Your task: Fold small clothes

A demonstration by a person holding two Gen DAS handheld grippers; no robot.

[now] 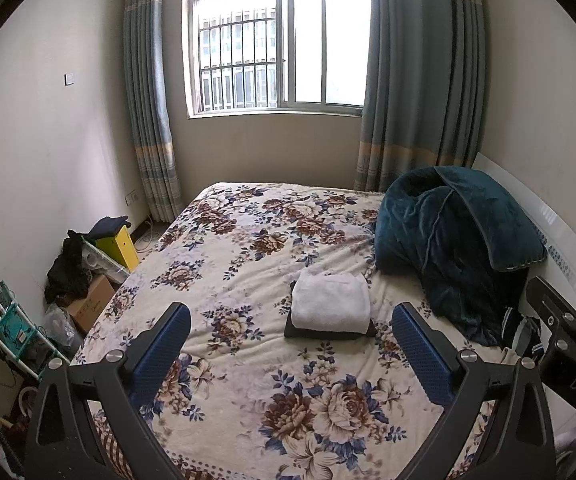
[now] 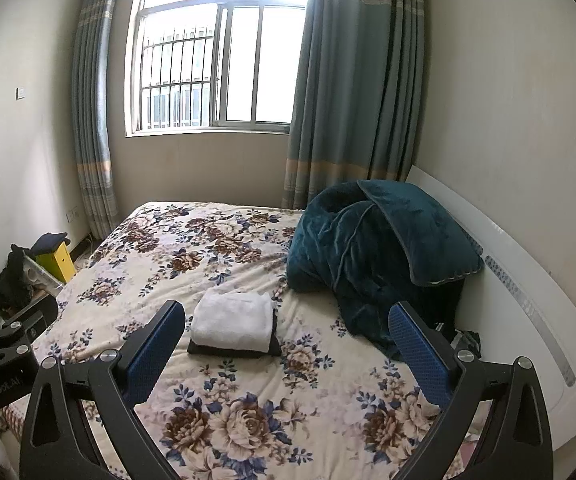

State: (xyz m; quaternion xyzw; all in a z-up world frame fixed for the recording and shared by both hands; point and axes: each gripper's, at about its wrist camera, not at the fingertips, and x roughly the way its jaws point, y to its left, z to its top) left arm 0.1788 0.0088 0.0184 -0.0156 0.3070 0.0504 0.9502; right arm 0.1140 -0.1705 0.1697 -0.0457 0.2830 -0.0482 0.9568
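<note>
A folded white cloth (image 1: 331, 301) lies on top of a folded black cloth (image 1: 328, 333) in the middle of the floral bed (image 1: 248, 248). The same stack shows in the right wrist view: white cloth (image 2: 232, 320) on black cloth (image 2: 235, 349). My left gripper (image 1: 294, 328) is open and empty, held above the bed's near part, short of the stack. My right gripper (image 2: 288, 326) is open and empty, likewise back from the stack. The right gripper's body shows at the right edge of the left wrist view (image 1: 568, 332).
A bundled teal blanket and pillow (image 1: 456, 240) lie at the bed's right, against a white headboard (image 2: 528, 292). On the floor at left are a yellow box (image 1: 122, 246), a cardboard box (image 1: 92, 304), dark clothes and a small rack (image 1: 12, 328). Window and curtains stand behind.
</note>
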